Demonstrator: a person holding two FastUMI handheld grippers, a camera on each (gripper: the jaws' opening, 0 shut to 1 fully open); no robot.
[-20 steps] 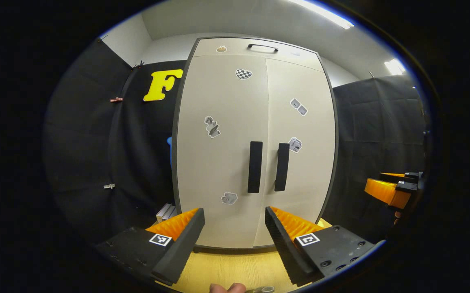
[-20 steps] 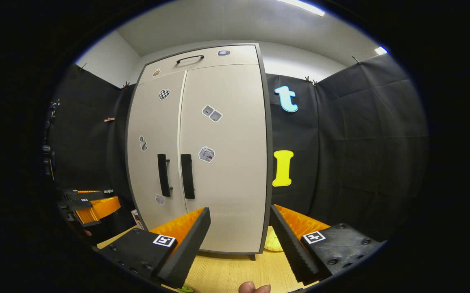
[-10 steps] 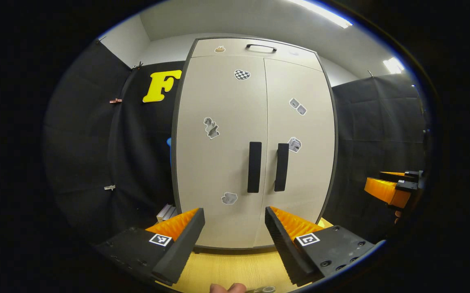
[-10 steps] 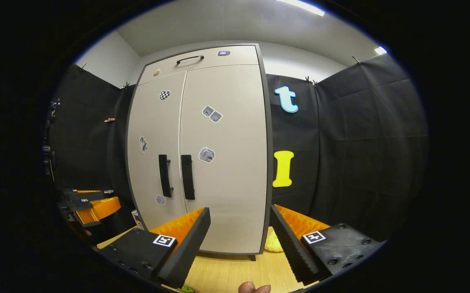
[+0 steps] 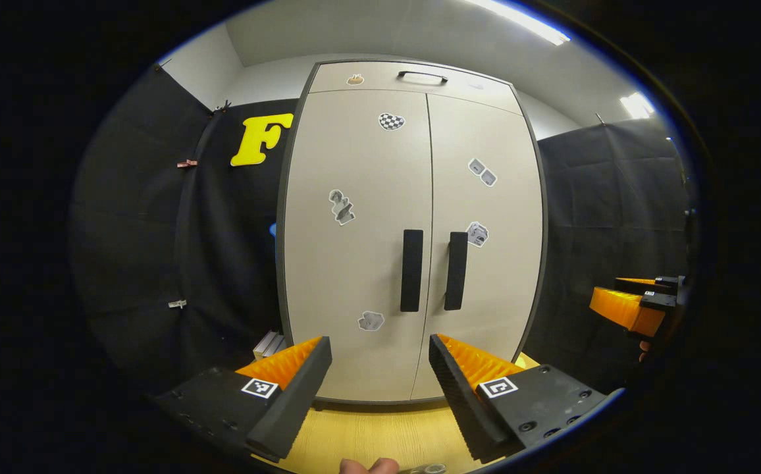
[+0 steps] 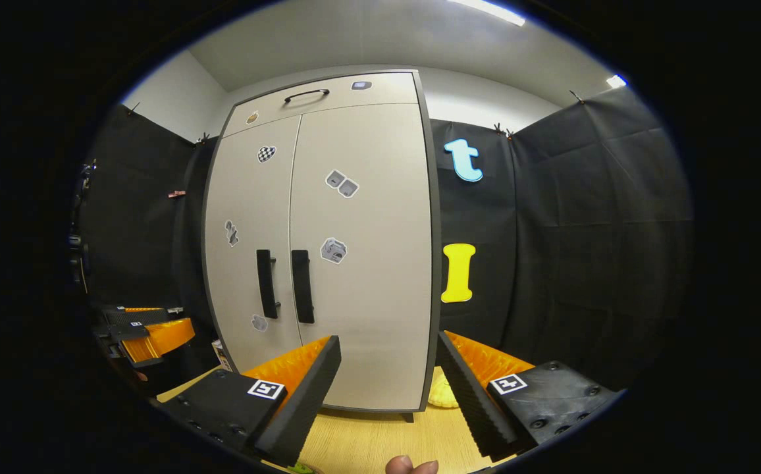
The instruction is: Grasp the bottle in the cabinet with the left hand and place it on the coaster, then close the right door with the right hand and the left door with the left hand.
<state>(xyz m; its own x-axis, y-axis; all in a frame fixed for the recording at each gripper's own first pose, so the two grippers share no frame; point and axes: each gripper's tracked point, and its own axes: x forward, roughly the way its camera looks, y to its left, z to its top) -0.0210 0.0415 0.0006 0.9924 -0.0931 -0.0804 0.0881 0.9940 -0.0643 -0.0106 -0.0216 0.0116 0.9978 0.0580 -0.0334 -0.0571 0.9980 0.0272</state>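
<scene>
Black cloth backs a pale cabinet at frame centre, both flat matte doors seemingly shut. I can't see the bottle; presumably it is inside. The yellow coaster peeks out at lower centre on the wood-grain worktop. My left claw and right claw sit spread, holding nothing. Risk: ridged pads slipping off the slim bar handles.

pale cabinet upright on the table, both doors shut.
</scene>
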